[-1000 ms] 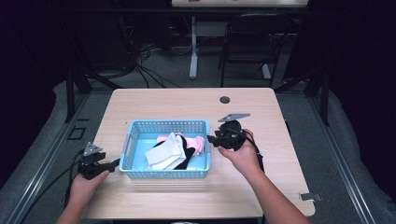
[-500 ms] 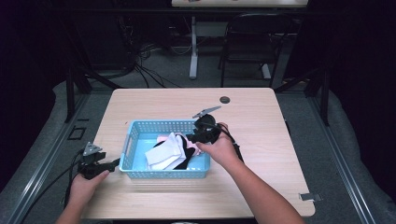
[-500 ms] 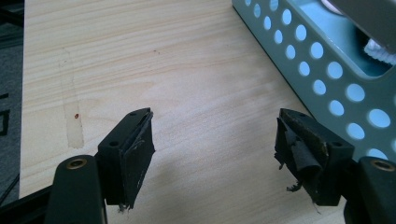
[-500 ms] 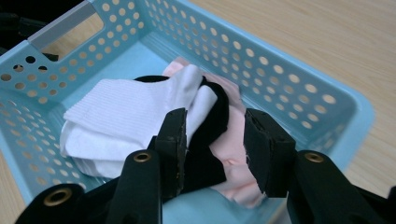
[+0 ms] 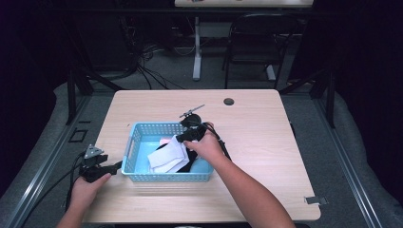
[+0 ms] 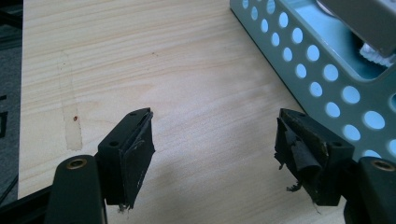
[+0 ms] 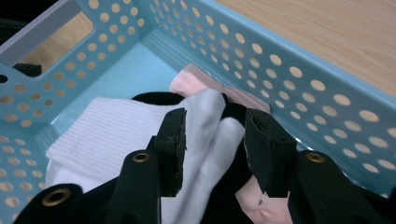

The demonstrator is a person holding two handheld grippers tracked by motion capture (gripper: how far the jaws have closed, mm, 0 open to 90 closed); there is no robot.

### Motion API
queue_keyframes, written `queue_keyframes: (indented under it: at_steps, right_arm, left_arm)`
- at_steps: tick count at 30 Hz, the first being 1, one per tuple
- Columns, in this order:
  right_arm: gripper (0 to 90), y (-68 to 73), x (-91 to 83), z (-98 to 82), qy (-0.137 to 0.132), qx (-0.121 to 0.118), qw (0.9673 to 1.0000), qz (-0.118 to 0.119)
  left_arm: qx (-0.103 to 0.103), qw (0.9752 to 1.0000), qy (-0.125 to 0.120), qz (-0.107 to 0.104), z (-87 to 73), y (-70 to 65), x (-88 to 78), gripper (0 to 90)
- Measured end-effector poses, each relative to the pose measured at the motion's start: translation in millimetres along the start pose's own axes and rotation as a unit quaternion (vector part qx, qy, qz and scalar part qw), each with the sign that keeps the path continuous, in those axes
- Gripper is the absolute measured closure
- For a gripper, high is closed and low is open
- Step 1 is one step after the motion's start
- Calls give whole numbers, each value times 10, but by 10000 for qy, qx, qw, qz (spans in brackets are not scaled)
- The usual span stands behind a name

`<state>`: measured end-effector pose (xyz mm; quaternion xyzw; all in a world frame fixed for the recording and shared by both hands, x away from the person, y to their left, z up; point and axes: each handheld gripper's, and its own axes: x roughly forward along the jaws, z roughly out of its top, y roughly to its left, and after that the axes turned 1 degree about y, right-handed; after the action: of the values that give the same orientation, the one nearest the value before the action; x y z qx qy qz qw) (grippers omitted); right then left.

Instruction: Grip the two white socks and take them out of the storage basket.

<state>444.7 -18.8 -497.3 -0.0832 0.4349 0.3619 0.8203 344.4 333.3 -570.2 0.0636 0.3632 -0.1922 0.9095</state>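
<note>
A light blue perforated basket (image 5: 166, 178) sits left of centre on the wooden table. In it lie a white sock (image 5: 166, 156), a pink cloth (image 5: 165, 141) and a black cloth (image 5: 195, 164). My right gripper (image 5: 183, 137) is down inside the basket, tilted toward its left. In the right gripper view its open jaws (image 7: 215, 126) stand either side of a fold of the white sock (image 7: 107, 135), with pink cloth (image 7: 196, 79) beyond. My left gripper (image 5: 111, 166) rests open just left of the basket, and the left gripper view shows nothing between its jaws (image 6: 215, 135) beside the basket wall (image 6: 327, 74).
A black round grommet (image 5: 229, 101) is set in the table's far edge. A strip of tape (image 5: 311, 200) lies near the front right corner. A faint stain (image 6: 72, 135) marks the wood by the left gripper. A chair (image 5: 252, 42) and cables stand beyond the table.
My right gripper has moved left from beside the basket's right end and dropped into it, onto the white sock. The left gripper has stayed put.
</note>
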Motion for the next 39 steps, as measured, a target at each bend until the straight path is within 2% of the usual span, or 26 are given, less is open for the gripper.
queue_keyframes:
  at_steps: [9,10,15,16,19,21,22,24,29,30,33,35,36,39]
  right_arm:
    - [581,48,200,80,191,20,9998,-22]
    - [583,58,227,77,152,81,9998,-39]
    - [682,32,262,80,338,59,9994,-12]
    - [746,44,262,74,304,113,9995,51]
    - [796,53,244,77,353,29,9993,77]
    - [850,85,230,67,267,34,9996,115]
    - [857,88,211,69,299,-29,9995,122]
    - [861,102,205,65,232,-5,9996,133]
    - [866,157,85,72,99,-136,9997,187]
    - [866,191,14,74,-55,-184,9995,256]
    - [867,224,-87,86,-115,-281,9991,306]
    - [867,296,-232,94,-335,-344,9980,418]
    - [867,296,-232,94,-335,-344,9980,418]
    - [868,360,-374,109,-455,-471,9968,465]
  left_arm:
    - [-6,10000,-10,-8,2,0,-4,278]
    - [-5,10000,-9,-9,3,0,-4,278]
    - [-7,10000,-15,-13,4,0,-4,278]
    - [-8,10000,-16,-12,4,0,-4,278]
    - [7,10000,-8,-17,5,-1,-4,278]
    - [9,10000,-7,-10,5,-2,-3,278]
    - [9,10000,-11,-8,5,-2,-2,278]
    - [8,10000,-8,-8,5,-2,-3,278]
    - [3,10000,-5,-11,5,-3,-1,278]
    - [3,10000,-5,-12,5,-3,-1,278]
    - [-2,10000,-3,-12,5,-3,-1,278]
    - [2,10000,1,-9,5,-4,-1,278]
    - [2,10000,1,-9,5,-4,-1,278]
    - [-1,10000,5,-11,5,-5,3,278]
